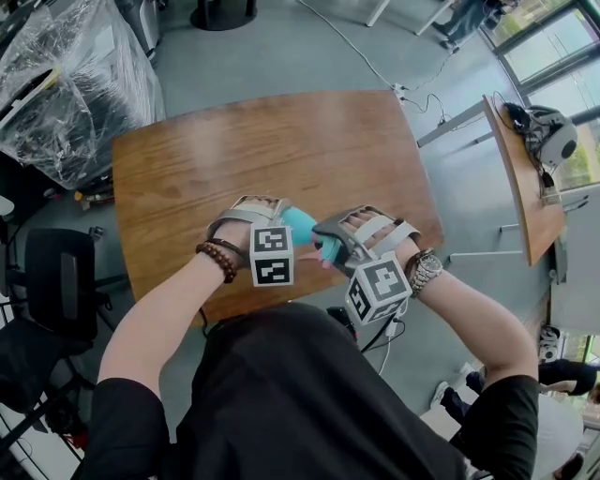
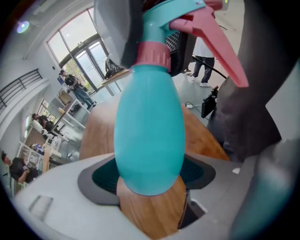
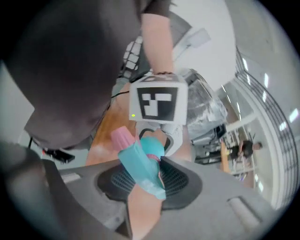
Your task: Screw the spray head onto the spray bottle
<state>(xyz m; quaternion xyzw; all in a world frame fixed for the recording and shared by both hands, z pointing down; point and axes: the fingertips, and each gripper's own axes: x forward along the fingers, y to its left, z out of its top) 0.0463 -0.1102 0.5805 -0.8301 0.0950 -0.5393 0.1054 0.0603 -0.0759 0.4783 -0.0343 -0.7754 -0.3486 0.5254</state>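
A teal spray bottle [image 1: 298, 225] hangs over the near edge of the wooden table [image 1: 281, 141], held between both grippers. My left gripper [image 1: 284, 223] is shut on the bottle's rounded body [image 2: 149, 131], with a dark pad pressing on each side near its base. A pink collar [image 2: 152, 54] joins the bottle to the teal spray head [image 2: 168, 11], whose pink trigger [image 2: 215, 42] sticks out to the right. My right gripper [image 1: 330, 246] is shut on the spray head [image 3: 140, 164], whose pink nozzle [image 3: 123, 137] pokes out beyond the pads.
A black chair [image 1: 61, 281] stands left of the table, with plastic-wrapped goods [image 1: 66, 84] behind it. A second wooden table [image 1: 525, 178] with headphones on it stands at the right. A cable [image 1: 375, 66] runs across the grey floor. Several people stand far off.
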